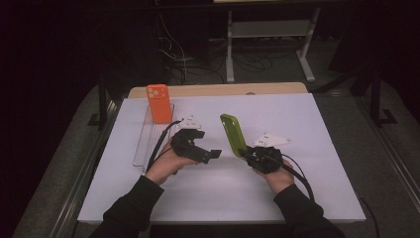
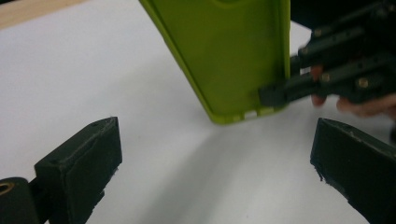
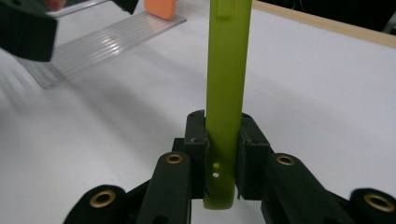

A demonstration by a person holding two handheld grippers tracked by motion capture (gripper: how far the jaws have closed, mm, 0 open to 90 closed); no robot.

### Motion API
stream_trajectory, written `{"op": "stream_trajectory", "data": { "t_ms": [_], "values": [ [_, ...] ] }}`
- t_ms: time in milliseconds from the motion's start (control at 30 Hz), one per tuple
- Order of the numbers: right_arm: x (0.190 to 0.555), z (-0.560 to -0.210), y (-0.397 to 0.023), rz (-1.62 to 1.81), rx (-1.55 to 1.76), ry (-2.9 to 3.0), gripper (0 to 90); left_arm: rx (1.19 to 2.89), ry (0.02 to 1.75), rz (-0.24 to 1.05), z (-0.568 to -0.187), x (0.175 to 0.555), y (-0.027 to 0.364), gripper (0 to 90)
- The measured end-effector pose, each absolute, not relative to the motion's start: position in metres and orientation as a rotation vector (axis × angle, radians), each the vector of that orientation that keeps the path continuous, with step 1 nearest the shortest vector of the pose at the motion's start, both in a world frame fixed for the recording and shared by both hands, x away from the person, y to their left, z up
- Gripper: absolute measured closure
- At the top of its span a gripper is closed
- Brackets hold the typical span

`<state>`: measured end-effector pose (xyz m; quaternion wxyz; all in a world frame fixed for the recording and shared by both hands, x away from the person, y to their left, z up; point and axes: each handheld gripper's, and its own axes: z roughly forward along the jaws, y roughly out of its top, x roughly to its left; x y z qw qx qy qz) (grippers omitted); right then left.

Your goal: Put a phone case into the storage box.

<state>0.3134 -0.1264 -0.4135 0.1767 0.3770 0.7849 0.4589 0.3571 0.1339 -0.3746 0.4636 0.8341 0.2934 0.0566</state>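
Right hand-held gripper (image 3: 223, 140) clamps 1 green phone case (image 3: 227, 93); left hand-held gripper (image 2: 210, 158) gapes wide nr 1 orange case (image 1: 159, 103).

I am seeing a lime-green phone case (image 1: 234, 135) showing the same flat green on its edge and inner face, with two small pale dots near its bottom end. The right gripper (image 3: 223, 140) is showing black with brass-coloured rivets, and the left gripper (image 2: 210, 163) is showing matte black jaws. An orange phone case (image 1: 159, 103) is standing out against the white table (image 1: 307, 119), whose far edge is showing pale wood. The rack (image 1: 148, 144) is looking clear and ribbed, possibly plastic. Both sleeves are reading black.
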Motion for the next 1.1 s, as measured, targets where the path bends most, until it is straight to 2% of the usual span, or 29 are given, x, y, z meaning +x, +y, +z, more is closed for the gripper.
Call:
{"op": "stream_trajectory", "data": {
  "t_ms": [333,967,1100],
  "values": [
    [0.31,-0.413,-0.119,1.341,1.058,2.217,75.7,1.923,0.778,0.106,-0.366,0.369,0.125,1.6],
    [0.306,-0.409,-0.113,1.384,1.052,2.223,75.7,1.855,0.761,0.052,-0.368,0.383,0.099,1.7],
    [0.306,-0.41,-0.112,1.377,1.044,2.226,75.7,1.837,0.783,0.052,-0.368,0.383,0.097,5.8]
  ]
}}
